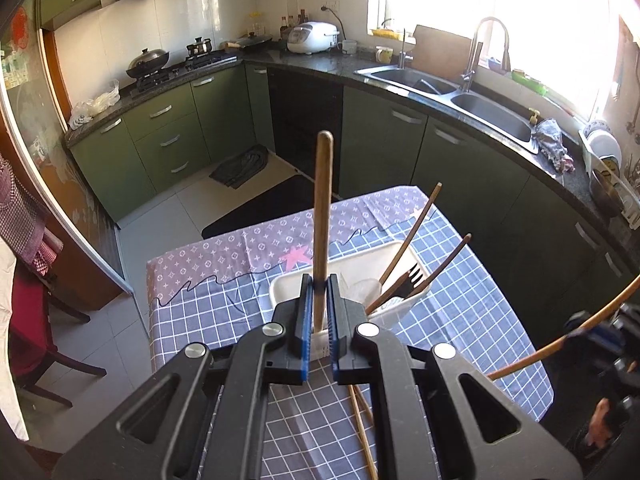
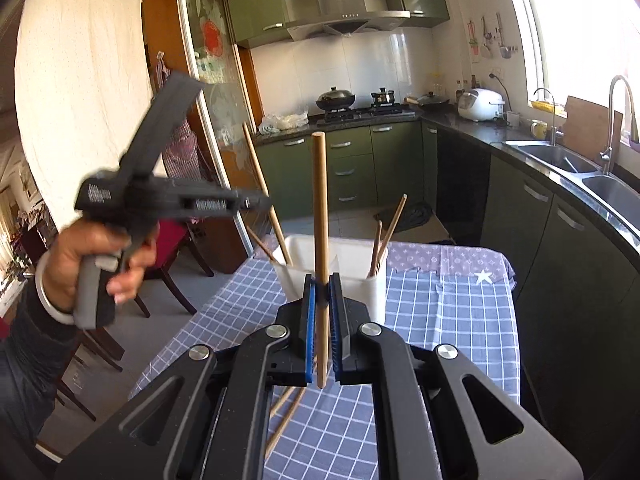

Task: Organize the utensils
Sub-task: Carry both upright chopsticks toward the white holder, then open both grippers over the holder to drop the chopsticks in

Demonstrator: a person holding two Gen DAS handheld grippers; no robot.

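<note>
**A:** What's your left tool [image 1: 319, 300] doing?

**B:** My left tool is clamped on a wooden-handled utensil [image 1: 322, 216], held upright. Its lower end dips at the near edge of the white caddy [image 1: 288, 280], which stands on the checked tabletop [image 1: 224, 304]. I cannot tell whether the end is already inside a compartment or just in front of the wall.

**A:** What's in the caddy so far?

**B:** A black fork [image 1: 408, 280] and two chopsticks [image 1: 412, 232] lean out of the right-hand compartment, with something pale and translucent beside them. More loose chopsticks [image 1: 362, 432] lie on the cloth below my tools.

**A:** And the right side?

**B:** My right tool [image 2: 321, 300] is closed on a wooden stick [image 2: 321, 240], also upright, short of the caddy and above the tabletop. From that view my left hand [image 2: 92, 256] and its tool sit at the left, blurred.

**A:** So which step is this?

**B:** I judge it the loading step: both sticks gripped, neither released. Next I'd need to line each lower end over an open compartment, lower it straight without knocking the leaning chopsticks, then open the jaws. After that, the loose ones on the cloth remain.
</note>
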